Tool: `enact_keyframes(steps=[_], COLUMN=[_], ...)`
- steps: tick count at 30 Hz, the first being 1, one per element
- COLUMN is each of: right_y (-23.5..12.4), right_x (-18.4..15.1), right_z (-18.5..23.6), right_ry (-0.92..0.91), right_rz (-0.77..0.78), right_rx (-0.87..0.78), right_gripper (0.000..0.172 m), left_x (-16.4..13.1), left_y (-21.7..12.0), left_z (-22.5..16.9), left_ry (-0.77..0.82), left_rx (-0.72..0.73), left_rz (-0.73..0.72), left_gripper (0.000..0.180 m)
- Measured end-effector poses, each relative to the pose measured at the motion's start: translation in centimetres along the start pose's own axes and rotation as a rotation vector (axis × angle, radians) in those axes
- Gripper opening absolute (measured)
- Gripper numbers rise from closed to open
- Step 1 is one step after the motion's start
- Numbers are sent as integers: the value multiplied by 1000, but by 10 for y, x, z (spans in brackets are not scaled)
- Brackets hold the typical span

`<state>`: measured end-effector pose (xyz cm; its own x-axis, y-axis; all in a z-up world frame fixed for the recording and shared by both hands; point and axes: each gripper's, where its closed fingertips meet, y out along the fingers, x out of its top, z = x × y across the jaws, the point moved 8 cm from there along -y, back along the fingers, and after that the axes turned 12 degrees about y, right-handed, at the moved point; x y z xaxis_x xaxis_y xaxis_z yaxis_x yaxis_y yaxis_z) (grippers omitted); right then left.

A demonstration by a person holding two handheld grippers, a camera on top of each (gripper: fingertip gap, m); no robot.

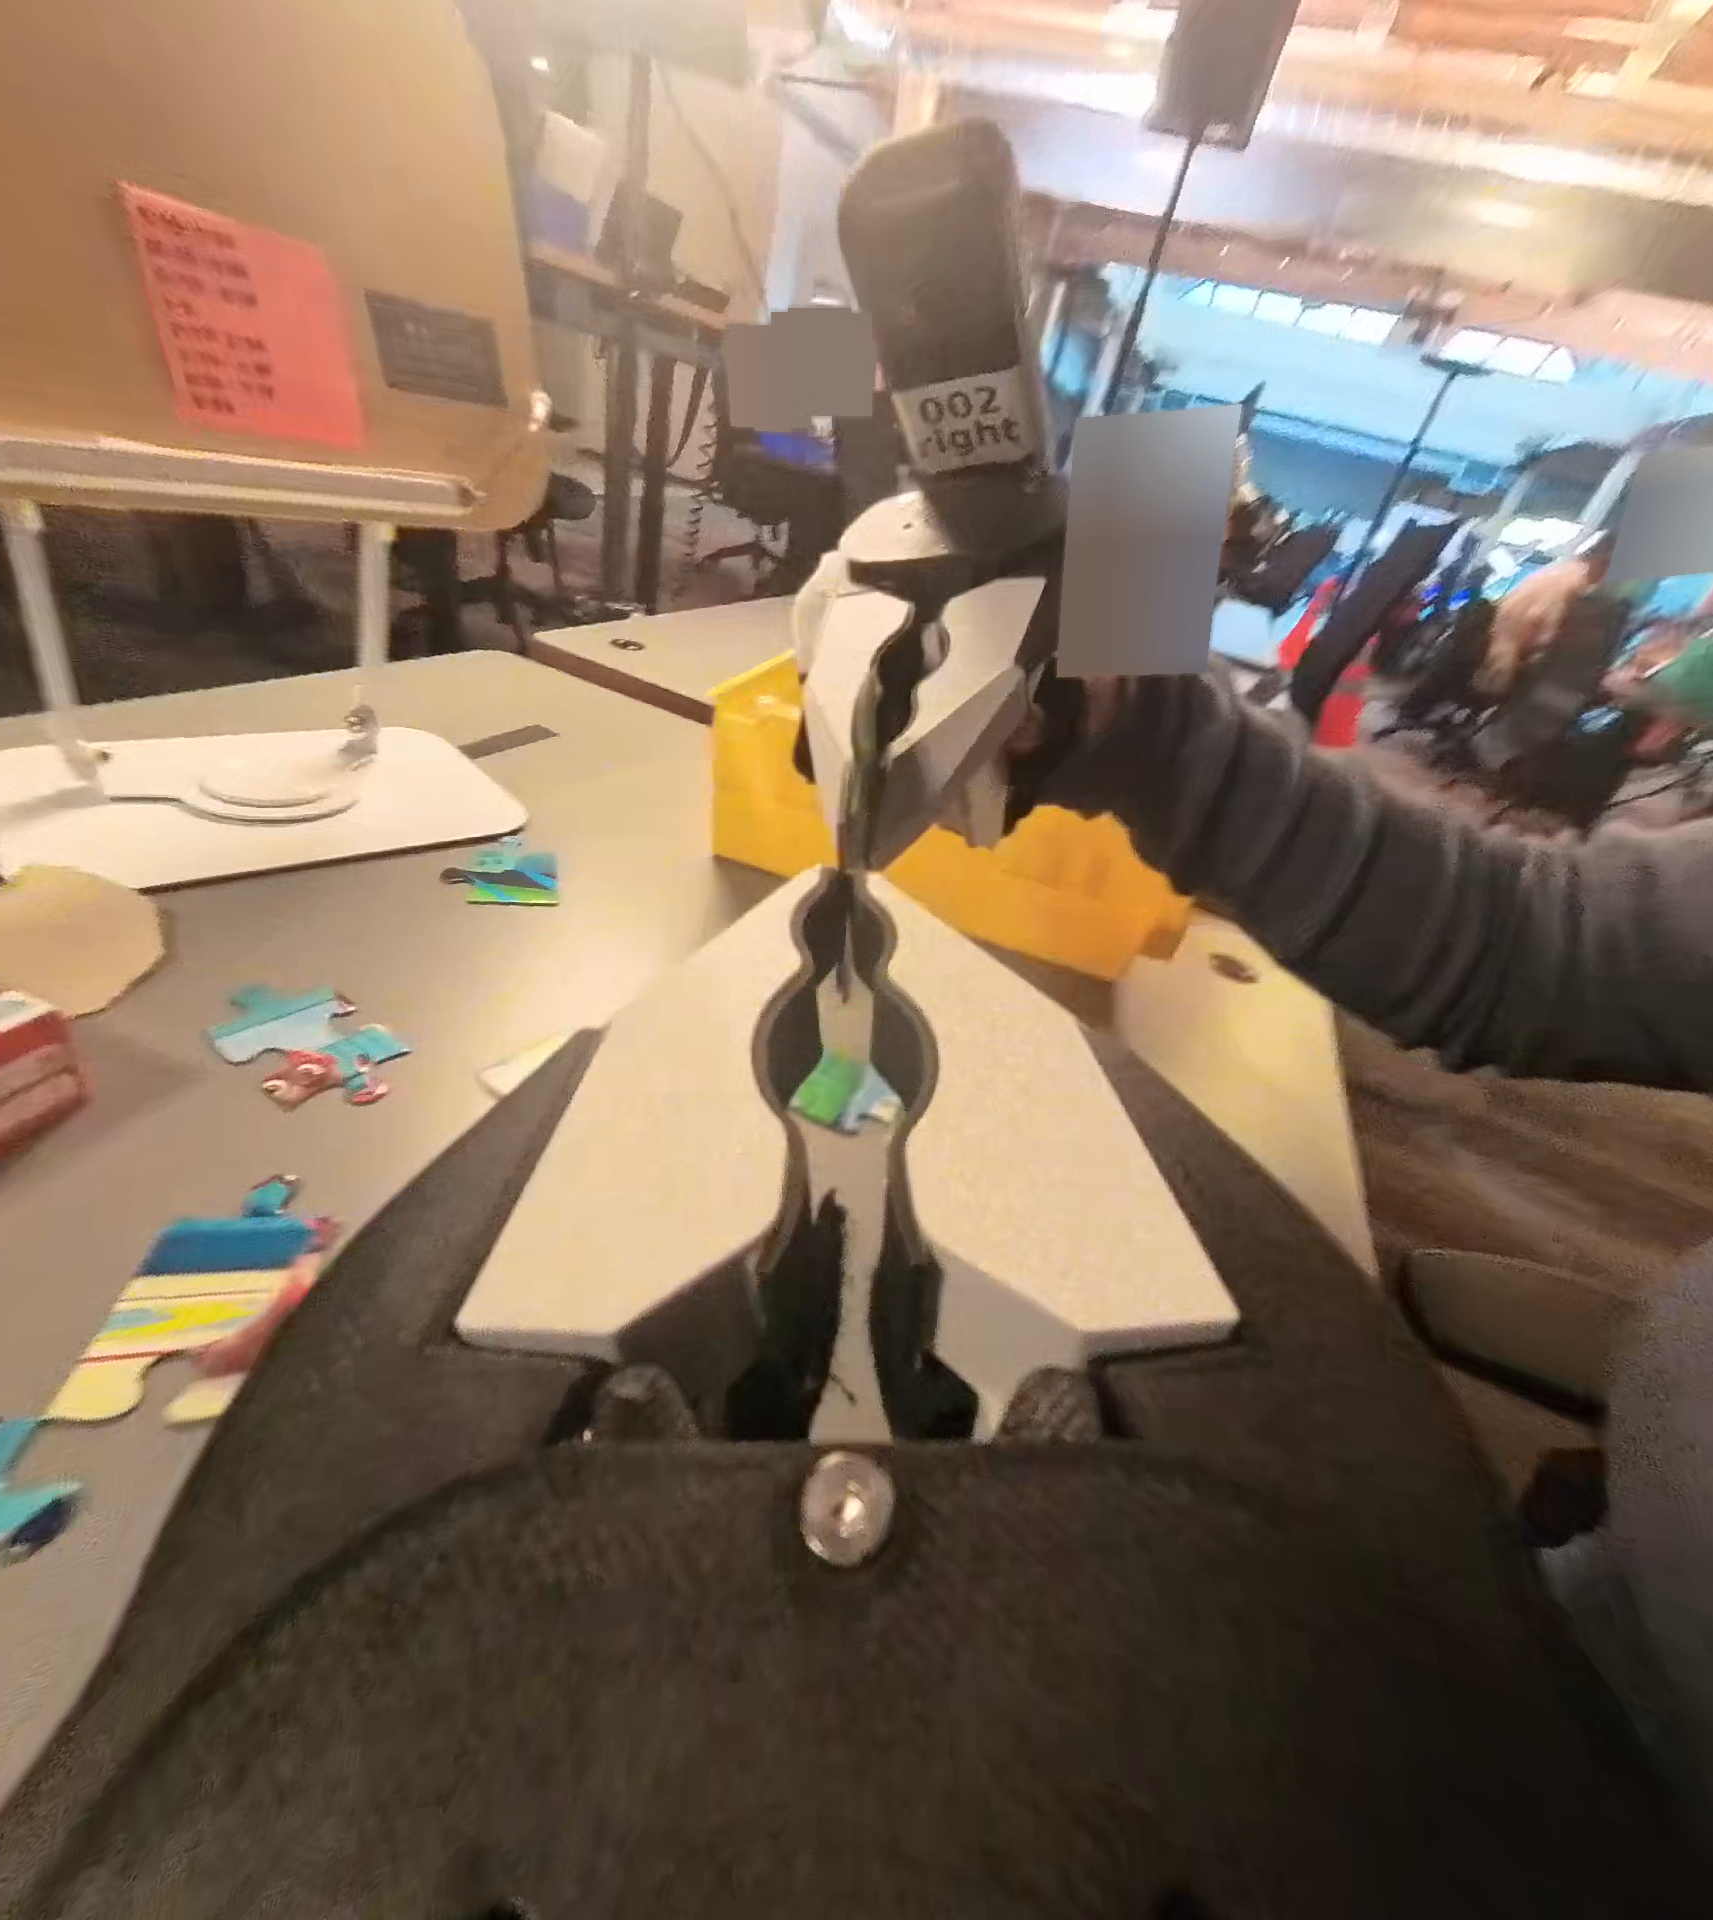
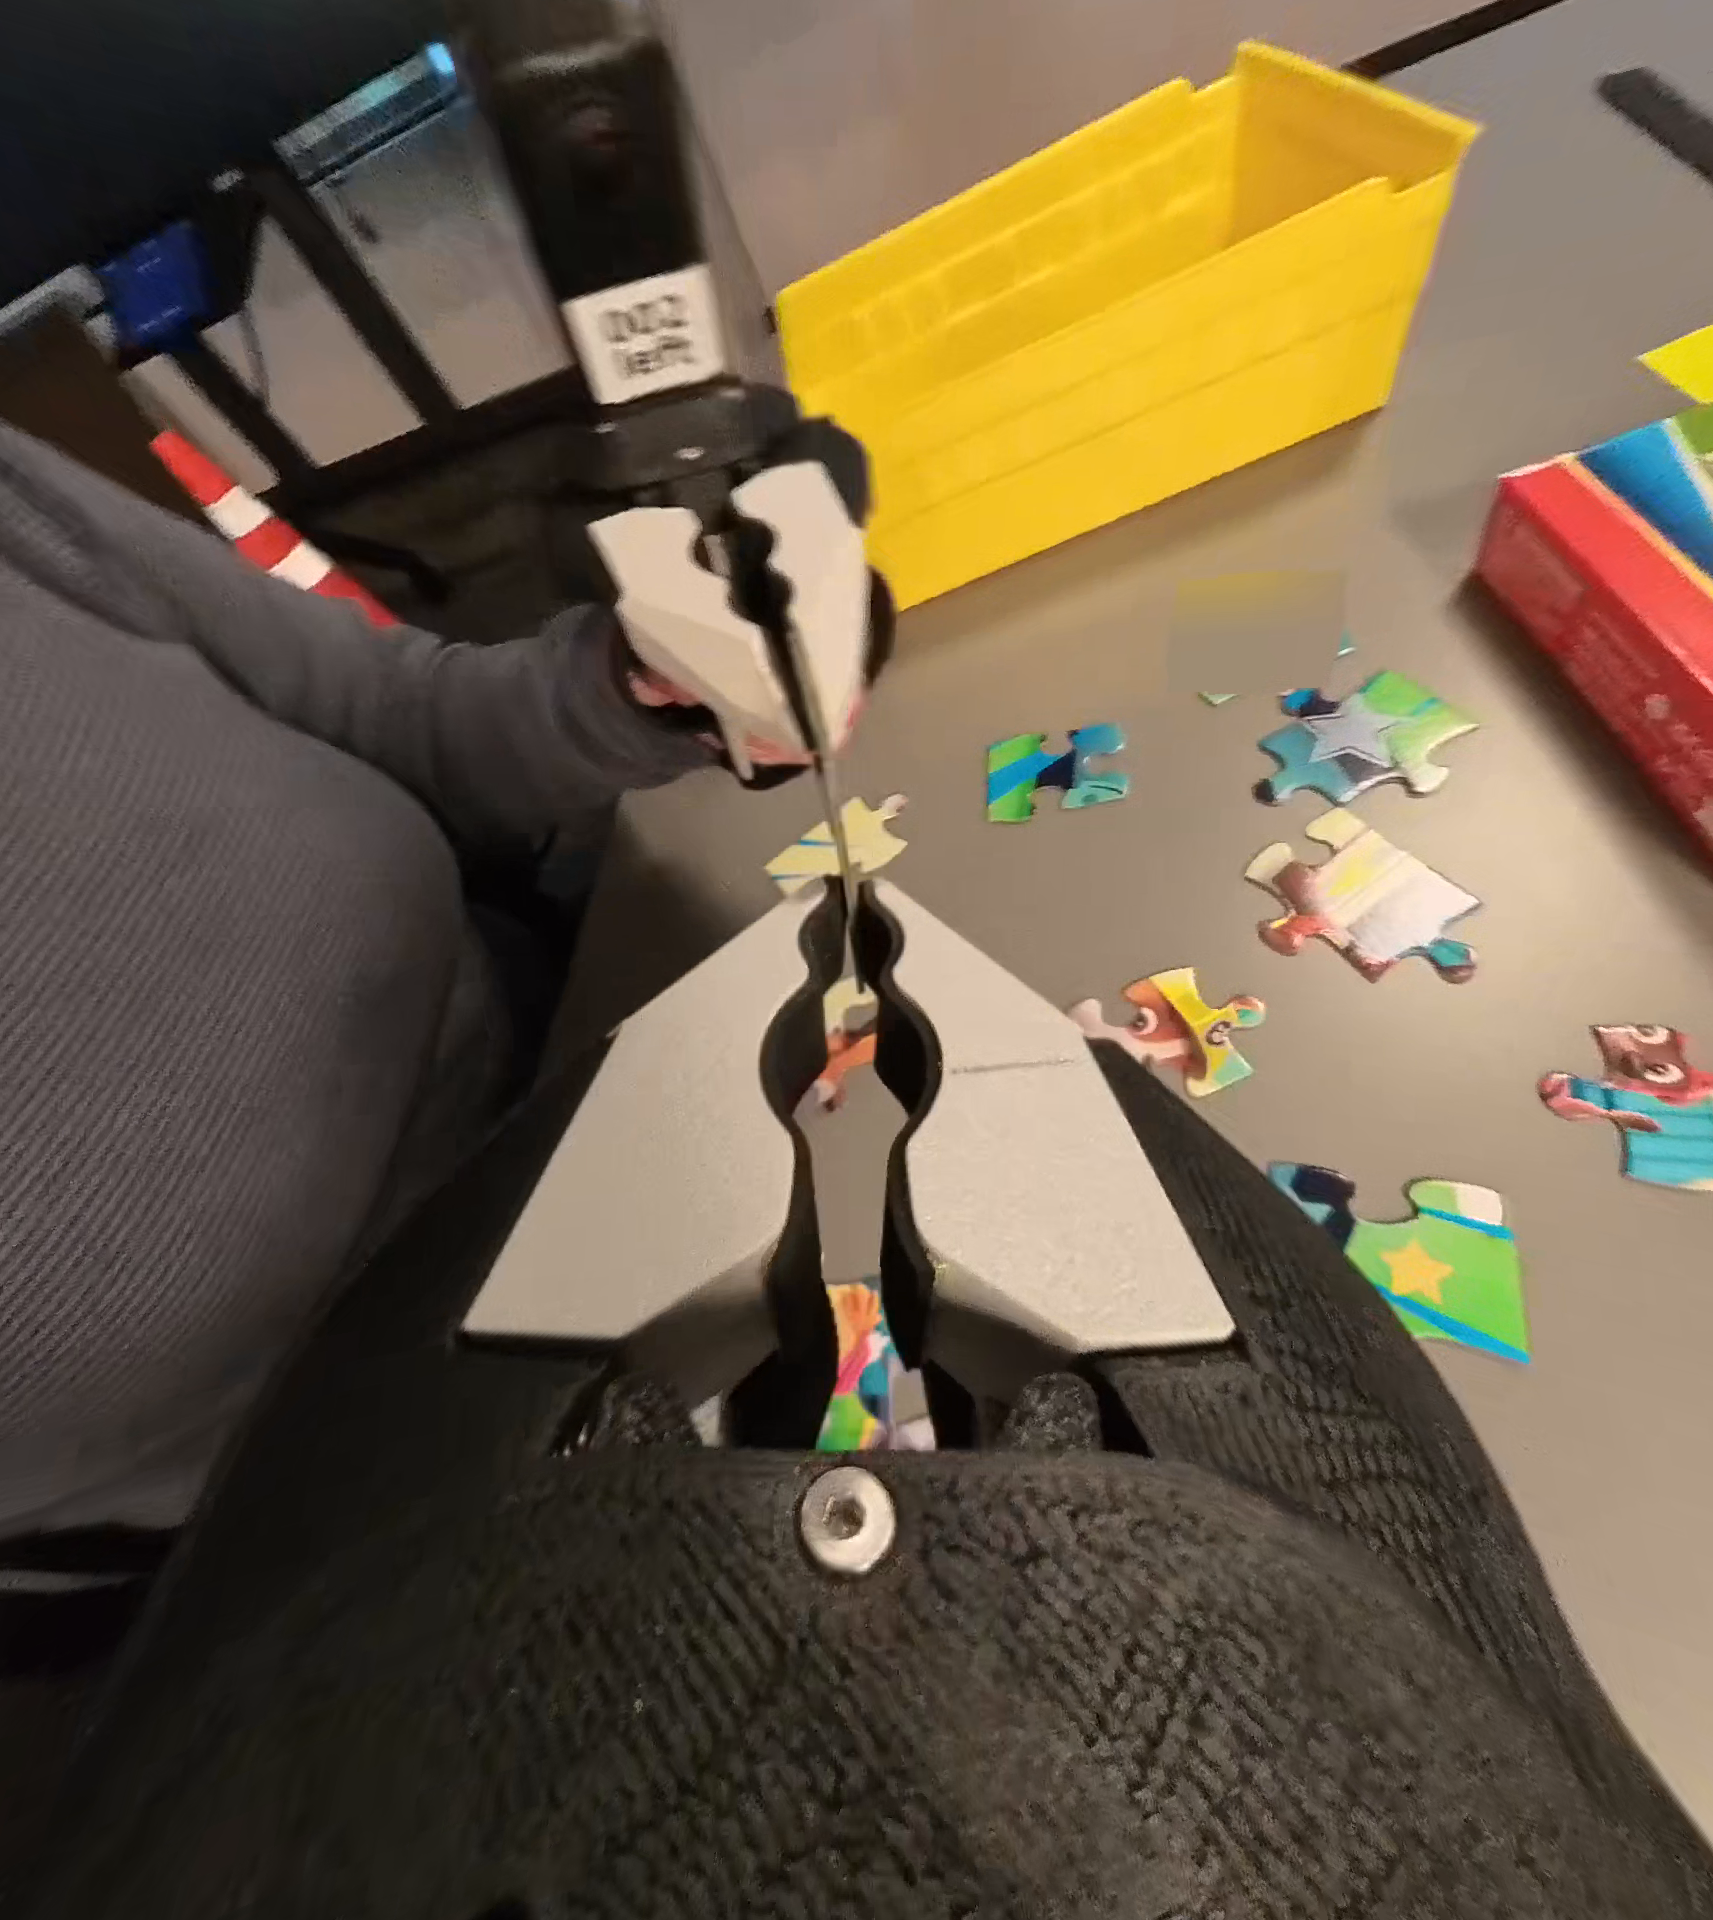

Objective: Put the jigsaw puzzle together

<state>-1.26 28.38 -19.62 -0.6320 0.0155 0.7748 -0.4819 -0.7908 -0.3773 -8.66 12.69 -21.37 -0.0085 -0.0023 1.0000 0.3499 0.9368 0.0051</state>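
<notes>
My two grippers meet tip to tip above the grey table [image 2: 1091,935]. A thin flat piece [image 2: 831,821], seen edge-on and likely a puzzle piece, spans from one to the other. My left gripper [image 1: 844,883] is shut on one end of this piece [image 1: 847,956]. My right gripper [image 2: 847,894] is shut on the other end. In the left wrist view the right gripper [image 1: 862,847] points down at mine. In the right wrist view the left gripper [image 2: 812,764] comes in from the upper left. A pale yellow puzzle piece [image 2: 873,842] lies on the table beneath the tips.
A yellow bin [image 2: 1091,343] stands open behind the grippers, also in the left wrist view [image 1: 1039,894]. Several colourful puzzle pieces [image 2: 1361,894] lie scattered on the table. A red puzzle box [image 2: 1641,675] is at the right. A white stand base [image 1: 239,800] and a cardboard board [image 1: 208,208] are at the left.
</notes>
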Motion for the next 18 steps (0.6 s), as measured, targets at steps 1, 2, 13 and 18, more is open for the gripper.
enact_keyframes(steps=[1, 2, 13, 18], right_y=[-3, -6, -41, -44], right_x=[0, 0, -18, -30], right_z=[1, -1, -63, -75], right_ry=[-10, -20, 209, 263], right_rz=[19, 49, 628, 694], right_rx=[24, 14, -263, -254], right_gripper=[0, 0, 0, 0], left_x=[-2, -4, -95, -108], left_y=[2, 5, 123, 141], left_z=[2, 5, 55, 77], left_ry=[-53, -101, -6, 48], left_rx=[-35, -38, -152, -41], left_rz=[-26, -30, 752, 807], left_gripper=[0, 3, 0, 0])
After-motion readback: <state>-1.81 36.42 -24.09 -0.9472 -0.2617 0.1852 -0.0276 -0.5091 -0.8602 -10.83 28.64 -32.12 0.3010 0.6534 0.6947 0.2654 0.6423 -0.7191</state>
